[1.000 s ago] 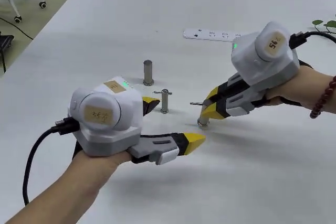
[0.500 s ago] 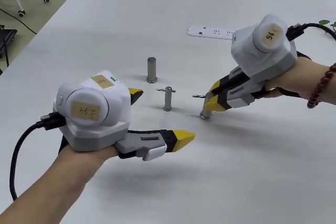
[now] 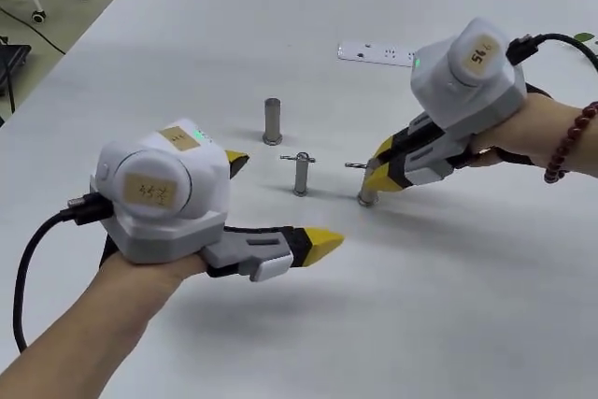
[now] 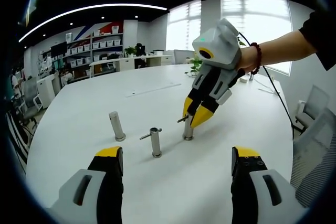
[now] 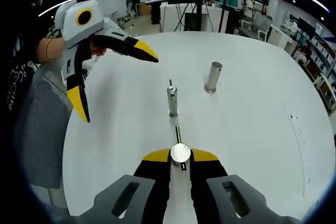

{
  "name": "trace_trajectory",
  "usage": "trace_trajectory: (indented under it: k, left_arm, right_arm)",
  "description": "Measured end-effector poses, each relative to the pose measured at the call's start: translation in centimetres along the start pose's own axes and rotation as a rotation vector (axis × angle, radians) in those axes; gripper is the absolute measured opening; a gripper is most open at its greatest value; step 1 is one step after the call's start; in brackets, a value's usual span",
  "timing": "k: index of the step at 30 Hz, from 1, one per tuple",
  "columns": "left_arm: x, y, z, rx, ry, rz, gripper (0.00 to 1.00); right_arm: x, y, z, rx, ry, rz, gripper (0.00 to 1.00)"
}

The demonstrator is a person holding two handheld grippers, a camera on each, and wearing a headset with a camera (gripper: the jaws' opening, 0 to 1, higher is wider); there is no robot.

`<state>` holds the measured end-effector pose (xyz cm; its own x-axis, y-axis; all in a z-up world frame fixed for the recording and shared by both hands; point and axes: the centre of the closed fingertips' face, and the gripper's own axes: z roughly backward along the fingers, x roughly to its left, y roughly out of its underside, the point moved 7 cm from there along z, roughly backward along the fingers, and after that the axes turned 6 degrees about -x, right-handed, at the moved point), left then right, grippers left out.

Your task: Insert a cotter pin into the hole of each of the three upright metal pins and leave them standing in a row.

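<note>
**Cotter pin (image 3: 353,166) held at the nearest metal pin (image 3: 366,197)**

The right gripper (image 3: 377,167) had its jaws drawn narrow onto one end of the cotter pin, holding it level across the top of the nearest metal pin. In the right gripper view the pin's round head sat directly under the gap between the jaws. The cotter pin's free end stuck out past it toward the middle pin (image 3: 301,175). Whether it passed through the hole could not be told.

The nearest metal pin stood upright in the middle of the bench (image 3: 448,306), a short grey cylinder with a wider foot. The middle pin carried a fitted cotter pin (image 3: 297,158) crosswise near its top. The far pin (image 3: 273,121) stood bare, toward the far edge where a power strip (image 3: 374,51) lay.

The left gripper (image 3: 282,199) hovered with its jaws wide, holding nothing. Since a second earlier it had drawn back from the middle pin, while the right gripper stayed at the nearest metal pin.
</note>
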<state>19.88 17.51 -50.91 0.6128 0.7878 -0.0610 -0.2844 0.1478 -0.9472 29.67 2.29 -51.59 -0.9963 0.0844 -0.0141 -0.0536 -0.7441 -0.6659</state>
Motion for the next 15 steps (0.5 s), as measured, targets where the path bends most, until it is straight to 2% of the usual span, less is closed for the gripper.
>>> trace_trajectory:
  k: [15]
  left_arm:
    - [0.12, -0.11, 0.11, -0.001, -0.002, 0.007, 0.85]
  right_arm:
    - [0.37, -0.2, -0.09, -0.014, -0.02, 0.0, 0.08]
